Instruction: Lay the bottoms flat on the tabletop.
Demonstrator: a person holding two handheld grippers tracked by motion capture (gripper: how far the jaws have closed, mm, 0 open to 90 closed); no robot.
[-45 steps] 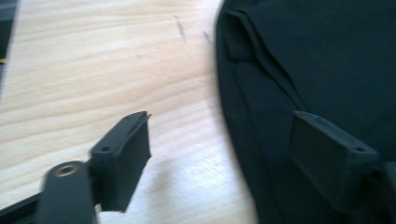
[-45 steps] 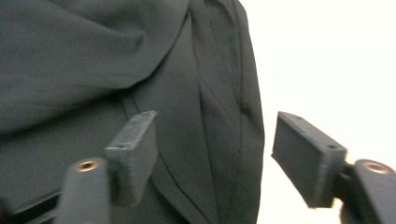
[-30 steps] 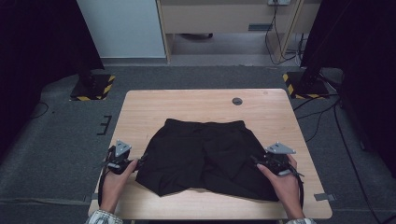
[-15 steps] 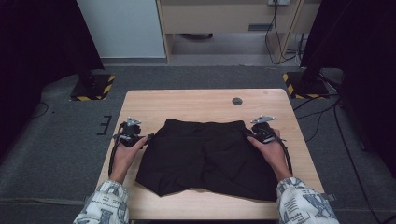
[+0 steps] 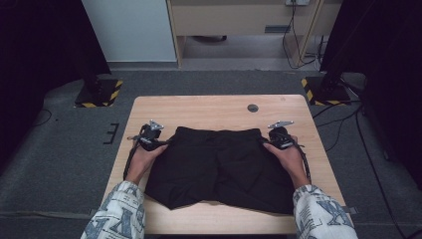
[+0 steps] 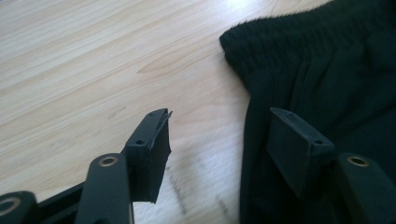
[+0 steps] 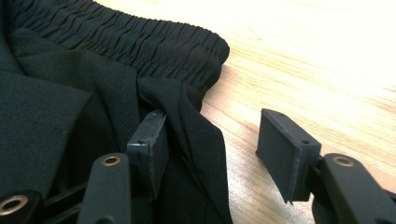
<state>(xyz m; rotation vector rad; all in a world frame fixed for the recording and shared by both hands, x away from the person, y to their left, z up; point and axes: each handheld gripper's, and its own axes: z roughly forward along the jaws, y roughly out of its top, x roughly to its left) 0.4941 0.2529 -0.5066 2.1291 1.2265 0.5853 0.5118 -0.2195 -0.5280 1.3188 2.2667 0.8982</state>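
Both my claws have moved from the shorts' leg hems up to the waistband corners, mid-table. Left claw has been closing, right claw reopening; both straddle the side edges, unclenched, ready to pinch.

The light wooden table has a small dark round disc near its far edge and stands on grey carpet, with two yellow-black striped stand bases and a pale cabinet behind it.
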